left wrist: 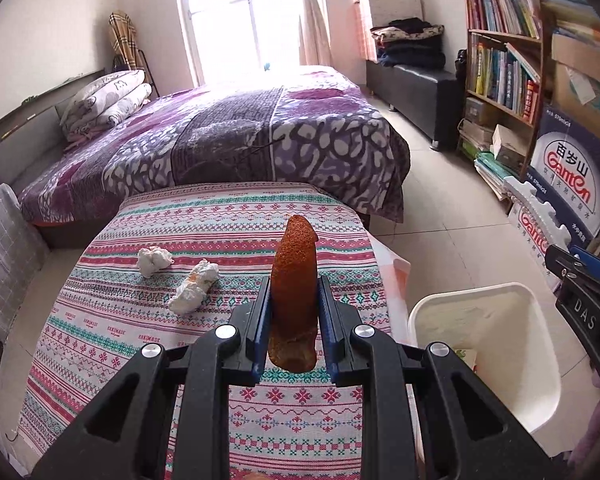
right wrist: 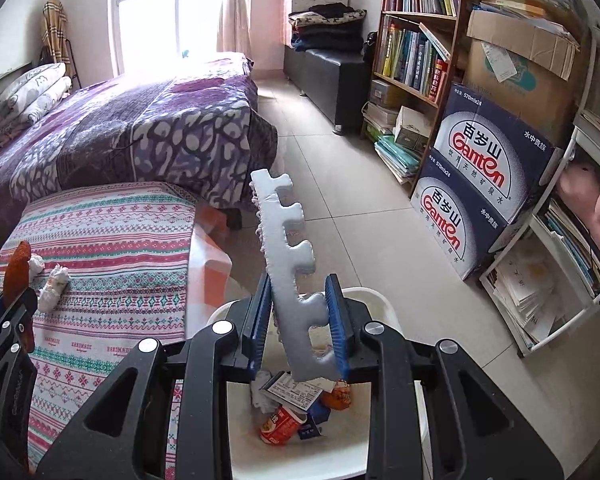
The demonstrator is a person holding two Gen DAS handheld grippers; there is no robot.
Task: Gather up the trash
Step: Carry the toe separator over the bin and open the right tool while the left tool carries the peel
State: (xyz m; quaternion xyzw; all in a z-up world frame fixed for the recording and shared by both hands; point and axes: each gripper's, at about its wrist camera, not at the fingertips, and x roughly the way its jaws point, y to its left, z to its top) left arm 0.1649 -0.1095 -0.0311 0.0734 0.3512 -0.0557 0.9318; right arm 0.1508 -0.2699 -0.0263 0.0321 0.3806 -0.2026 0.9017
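The right tool (right wrist: pixel 300 320) clamps a notched white foam strip (right wrist: pixel 284 236) above the white bin (right wrist: pixel 374 302). The left tool (left wrist: pixel 294 320) grips an orange-brown crusty piece (left wrist: pixel 294 268) over the table (left wrist: pixel 112 344). Best bring each fully over the bin before letting go.

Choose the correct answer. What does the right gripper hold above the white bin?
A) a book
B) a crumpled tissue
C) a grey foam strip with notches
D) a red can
C: the right gripper is shut on the grey foam strip, with the white bin right below it.
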